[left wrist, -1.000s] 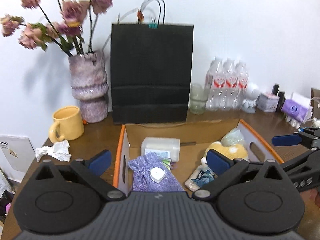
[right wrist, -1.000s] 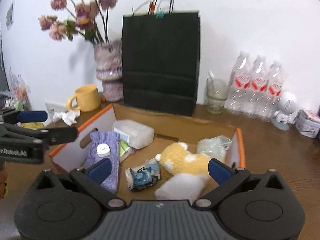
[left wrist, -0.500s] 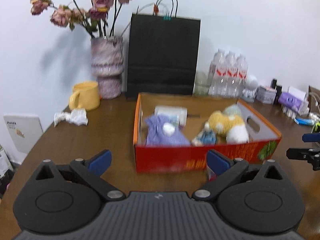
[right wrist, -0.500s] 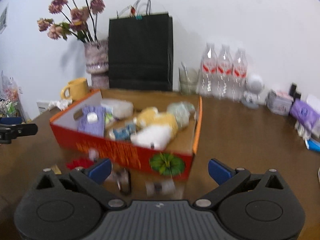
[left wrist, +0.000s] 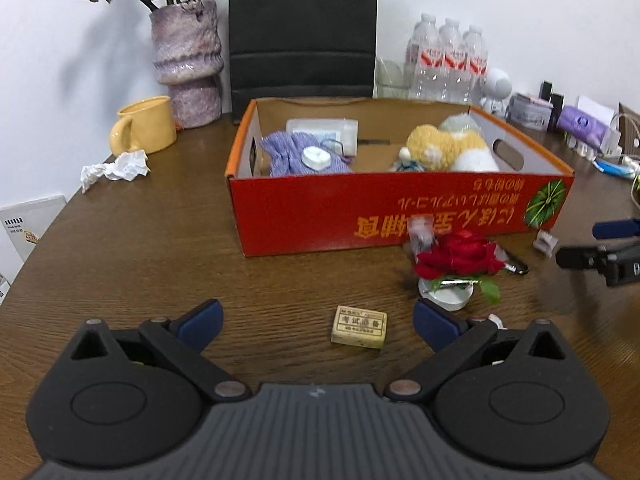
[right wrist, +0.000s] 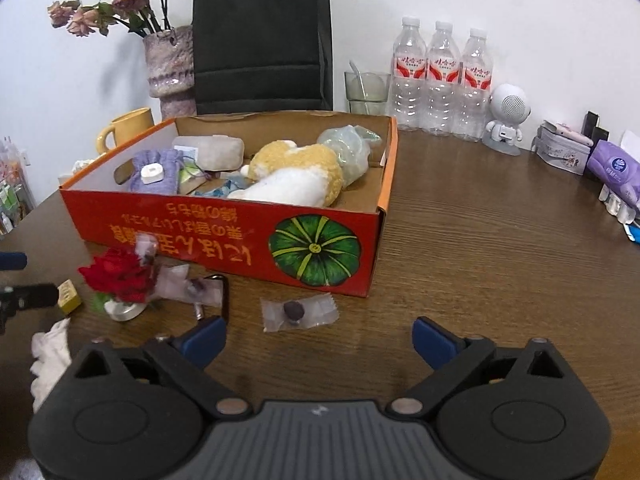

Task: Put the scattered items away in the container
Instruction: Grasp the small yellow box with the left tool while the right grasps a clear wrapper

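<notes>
My box (left wrist: 360,216) already holds the plush (left wrist: 444,148) and pouch (left wrist: 296,156), but the eraser (left wrist: 359,326), rose (left wrist: 460,258) and sachet (right wrist: 298,313) lie on the table before it, both my left tongs (left wrist: 316,320) and right tongs (right wrist: 318,338) gaping empty, the right's jaws just narrowing slightly.

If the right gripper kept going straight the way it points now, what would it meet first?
Most likely the clear wrapped candy, which lies on the table just ahead, slightly left of centre between the open jaws of the right gripper. The red box stands beyond it. Depth is uncertain through the fisheye.
</notes>
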